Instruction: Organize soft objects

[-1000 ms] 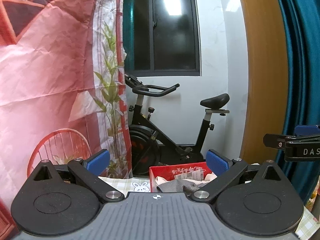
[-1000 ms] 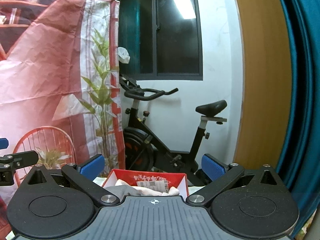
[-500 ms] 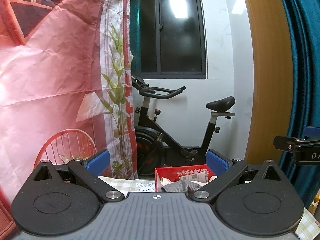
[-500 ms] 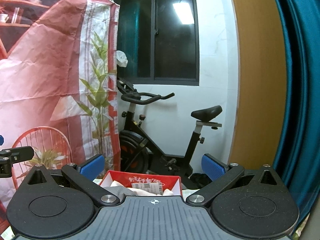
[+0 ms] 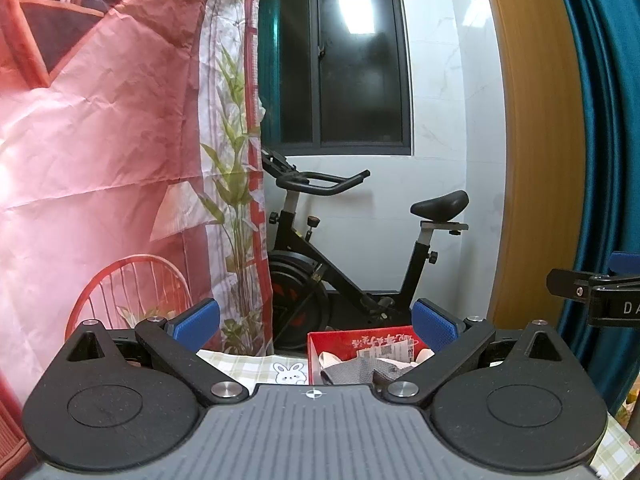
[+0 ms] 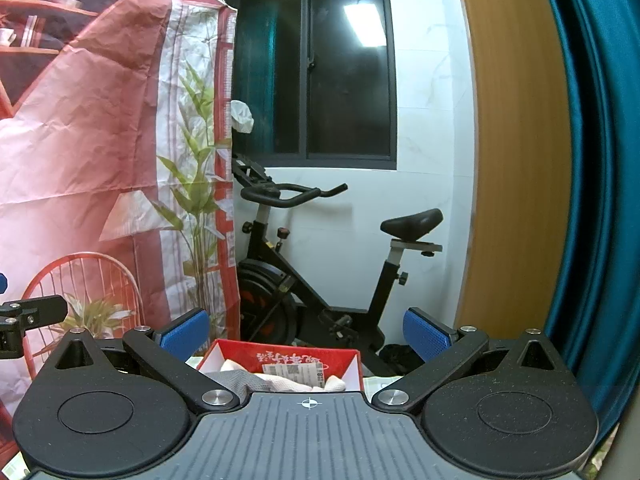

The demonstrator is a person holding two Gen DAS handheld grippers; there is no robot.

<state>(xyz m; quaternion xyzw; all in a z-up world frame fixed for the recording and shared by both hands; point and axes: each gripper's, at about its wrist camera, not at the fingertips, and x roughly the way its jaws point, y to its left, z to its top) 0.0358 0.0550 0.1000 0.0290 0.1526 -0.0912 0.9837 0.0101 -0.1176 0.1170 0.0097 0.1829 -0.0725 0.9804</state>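
Both claws are up and level right now, pointed across the table rather than down at it, so I mostly see the room. Left gripper (image 5: pixel 316 322) is spread wide with nothing in it, and the right gripper (image 6: pixel 306 330) is the same, wide and empty. The soft stuff sits in the red box (image 6: pixel 304 356) dead ahead of the right one: a grey cloth (image 5: pixel 360 368), white bits and a paper label piled inside, on the checked tablecloth (image 5: pixel 256 364). My guess is I'm parked high to keep clear before dropping in. The exercise bike (image 5: pixel 352 264) behind is just background.
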